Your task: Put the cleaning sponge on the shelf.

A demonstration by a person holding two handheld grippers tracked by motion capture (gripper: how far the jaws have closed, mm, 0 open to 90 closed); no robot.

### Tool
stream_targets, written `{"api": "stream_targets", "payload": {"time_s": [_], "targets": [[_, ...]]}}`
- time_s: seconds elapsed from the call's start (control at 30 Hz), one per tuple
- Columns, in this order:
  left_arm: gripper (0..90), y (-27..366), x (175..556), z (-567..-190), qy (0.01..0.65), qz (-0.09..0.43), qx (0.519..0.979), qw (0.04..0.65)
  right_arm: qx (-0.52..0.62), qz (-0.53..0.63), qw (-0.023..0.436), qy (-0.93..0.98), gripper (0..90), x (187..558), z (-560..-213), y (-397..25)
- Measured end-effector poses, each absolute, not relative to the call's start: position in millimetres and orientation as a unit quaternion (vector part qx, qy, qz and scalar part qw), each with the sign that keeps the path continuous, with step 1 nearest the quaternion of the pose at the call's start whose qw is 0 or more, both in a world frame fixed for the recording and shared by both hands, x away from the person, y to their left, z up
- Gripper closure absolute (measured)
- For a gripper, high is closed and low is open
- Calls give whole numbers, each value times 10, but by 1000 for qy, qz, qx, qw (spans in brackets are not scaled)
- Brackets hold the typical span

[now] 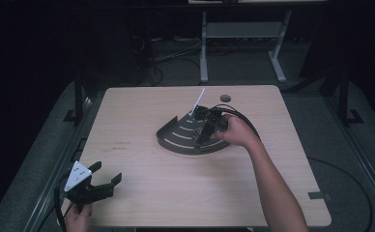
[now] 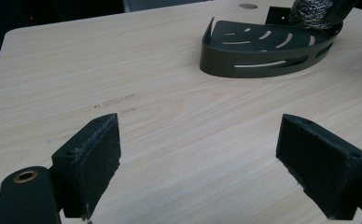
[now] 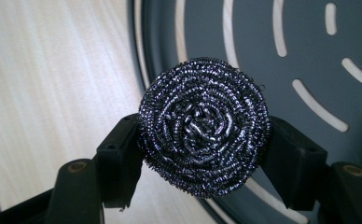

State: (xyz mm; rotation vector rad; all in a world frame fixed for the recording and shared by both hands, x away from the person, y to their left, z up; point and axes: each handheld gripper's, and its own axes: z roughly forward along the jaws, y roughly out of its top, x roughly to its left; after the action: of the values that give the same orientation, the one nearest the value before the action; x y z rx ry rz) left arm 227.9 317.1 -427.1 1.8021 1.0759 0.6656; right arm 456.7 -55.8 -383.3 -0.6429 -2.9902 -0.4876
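With your right gripper (image 3: 202, 154) clamped on the steel scourer (image 3: 203, 123) at frame centre over the slotted corner caddy (image 3: 281, 42), grasping is done, release remains, while your left gripper (image 2: 198, 163) idles wide open, empty.

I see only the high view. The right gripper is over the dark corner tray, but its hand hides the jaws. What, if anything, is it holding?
Observer: The right gripper is clamped on a round steel wool scourer, one jaw on each side.
Operator: Is the scourer resting in the tray?
Observer: I cannot tell; the right gripper view shows the slotted floor of the tray behind the scourer, and part of it overhangs the rim toward the wooden table.
Operator: And the left gripper?
Observer: The left gripper has its jaws spread wide with bare tabletop between them, pointing toward the tray.
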Motion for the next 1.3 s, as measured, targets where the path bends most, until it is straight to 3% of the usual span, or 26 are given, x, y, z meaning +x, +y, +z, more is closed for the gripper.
{"api": "stream_targets", "payload": {"time_s": [0.83,1.3], "targets": [[133,3168,2272,-4270,434,271,731,452,-239,-139,24,-961,328,4761,-4206,-534],[133,3165,2272,-4266,434,270,731,453,-252,-144,26,-957,322,4791,-4246,-526]]}}
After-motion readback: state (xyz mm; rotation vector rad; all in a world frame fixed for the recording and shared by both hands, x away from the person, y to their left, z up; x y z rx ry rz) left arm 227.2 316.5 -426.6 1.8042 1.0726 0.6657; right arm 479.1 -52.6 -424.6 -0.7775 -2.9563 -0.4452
